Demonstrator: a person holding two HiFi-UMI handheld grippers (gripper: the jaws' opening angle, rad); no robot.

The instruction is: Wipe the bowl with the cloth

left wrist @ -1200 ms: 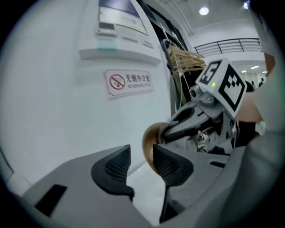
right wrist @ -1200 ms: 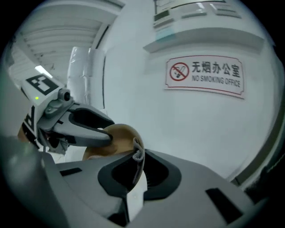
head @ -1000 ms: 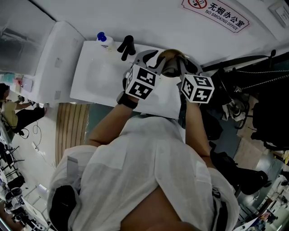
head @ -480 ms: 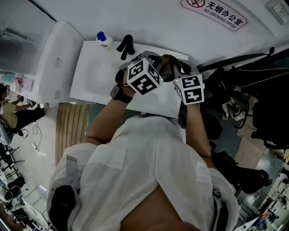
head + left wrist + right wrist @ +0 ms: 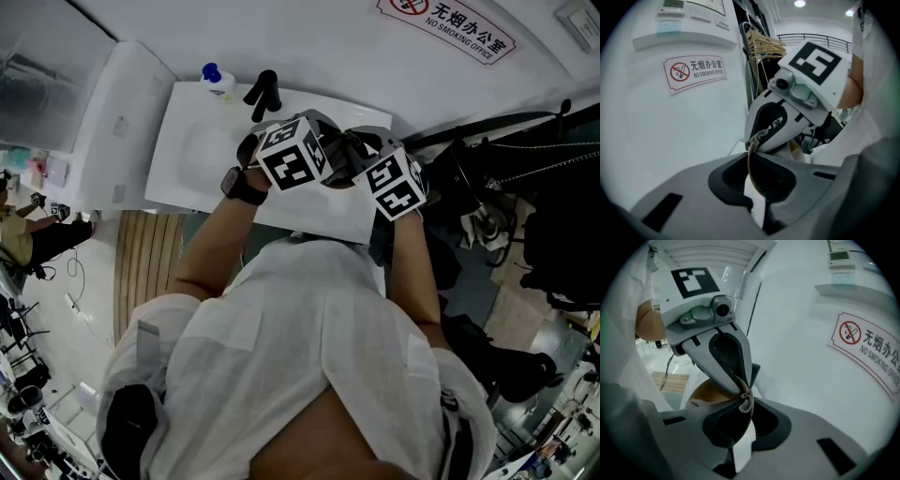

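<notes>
In the head view the two marker cubes cover almost all of the thin brown bowl [image 5: 710,395], which is held above the right end of the white surface [image 5: 202,159]. Both gripper views see the bowl edge-on, and its rim is a narrow curved line running along the fingers. I cannot tell which way its opening faces. The left gripper [image 5: 741,387] has just closed its fingers on this rim. The right gripper [image 5: 755,139] has its fingers closed on a pale cloth [image 5: 746,402] at the same place on the rim. Only a small crumple of the cloth shows.
</notes>
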